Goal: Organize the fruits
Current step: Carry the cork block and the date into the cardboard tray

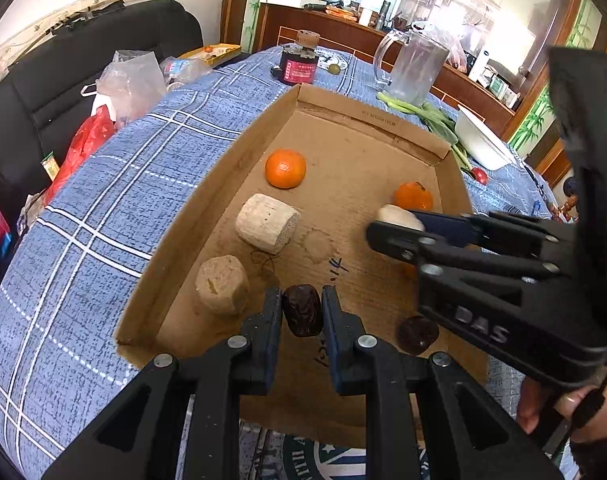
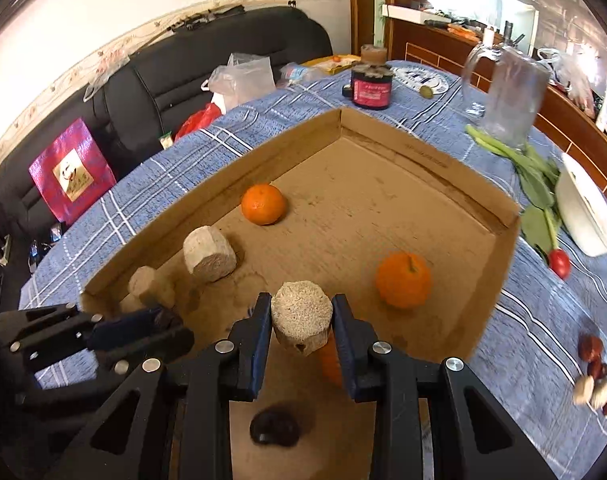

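The left gripper [image 1: 302,312] is clamped on a dark, wrinkled date [image 1: 302,315] just above the near end of the shallow cardboard tray [image 1: 207,184], while the right gripper [image 2: 302,320] pinches a pale, grainy cylindrical block [image 2: 302,314] over the tray's near middle. Around them on the tray floor lie a second date [image 2: 274,427], two more pale blocks [image 1: 268,223] [image 1: 222,285] along the left wall, and two mandarins [image 1: 285,168] [image 2: 403,279]. The tray rests on a blue plaid tablecloth [image 1: 103,208].
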{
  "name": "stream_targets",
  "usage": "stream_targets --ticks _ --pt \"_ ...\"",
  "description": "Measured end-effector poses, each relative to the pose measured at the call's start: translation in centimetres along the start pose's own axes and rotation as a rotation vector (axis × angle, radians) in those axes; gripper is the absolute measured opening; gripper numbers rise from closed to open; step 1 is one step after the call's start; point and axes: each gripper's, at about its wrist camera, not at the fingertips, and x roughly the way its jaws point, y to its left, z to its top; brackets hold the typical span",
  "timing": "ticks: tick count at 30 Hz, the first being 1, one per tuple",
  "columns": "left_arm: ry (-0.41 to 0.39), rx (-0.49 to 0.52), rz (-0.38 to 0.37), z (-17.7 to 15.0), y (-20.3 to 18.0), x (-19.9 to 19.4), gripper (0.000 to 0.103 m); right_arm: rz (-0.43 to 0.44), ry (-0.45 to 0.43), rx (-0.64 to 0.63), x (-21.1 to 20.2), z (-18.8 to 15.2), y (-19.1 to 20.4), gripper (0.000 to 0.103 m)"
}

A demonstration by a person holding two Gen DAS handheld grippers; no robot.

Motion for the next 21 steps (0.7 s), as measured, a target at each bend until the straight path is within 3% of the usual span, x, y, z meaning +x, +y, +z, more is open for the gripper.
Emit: stream_targets --ticks 17,21 --pt "0.015 0.03 0.018 -0.3 -0.4 1.0 0.019 -0.011 0.027 -0.031 2.2 0.2 -0.3 0.033" --pt "0.013 0.043 0.022 -0.5 -0.5 0.5 0.019 -0.021 0.033 -0.034 1.9 0.2 -0.1 0.039"
